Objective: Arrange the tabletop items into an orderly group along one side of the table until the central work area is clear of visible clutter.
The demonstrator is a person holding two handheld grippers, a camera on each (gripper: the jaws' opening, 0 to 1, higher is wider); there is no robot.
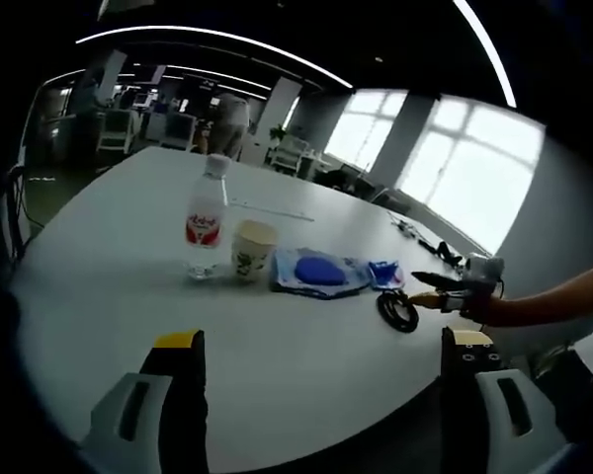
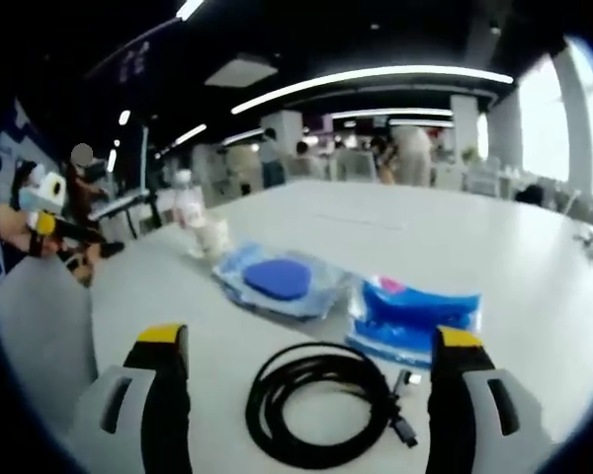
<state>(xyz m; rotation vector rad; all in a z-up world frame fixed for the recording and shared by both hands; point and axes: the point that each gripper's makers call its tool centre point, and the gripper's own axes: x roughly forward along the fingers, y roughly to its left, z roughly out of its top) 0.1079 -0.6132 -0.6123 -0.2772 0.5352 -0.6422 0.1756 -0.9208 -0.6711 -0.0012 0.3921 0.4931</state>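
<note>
On the white table (image 1: 128, 296) stand a clear water bottle (image 1: 207, 219) with a red label and a paper cup (image 1: 252, 249). To their right lie a blue plastic pouch (image 1: 319, 271), a small blue packet (image 1: 385, 274) and a coiled black cable (image 1: 397, 309). My left gripper (image 1: 323, 339) is open, well short of them above the near table edge. My right gripper (image 2: 309, 336) is open, its jaws either side of the cable (image 2: 316, 400). Beyond it lie the packet (image 2: 415, 316) and the pouch (image 2: 277, 279). The right gripper (image 1: 422, 289) reaches in beside the cable.
A person's arm (image 1: 553, 296) holds the right gripper. The left gripper (image 2: 64, 229) shows at far left past the table edge. The cup (image 2: 214, 237) and bottle (image 2: 188, 209) stand farther back. Desks, chairs and people fill the office behind; small items (image 1: 430, 244) lie at the far right.
</note>
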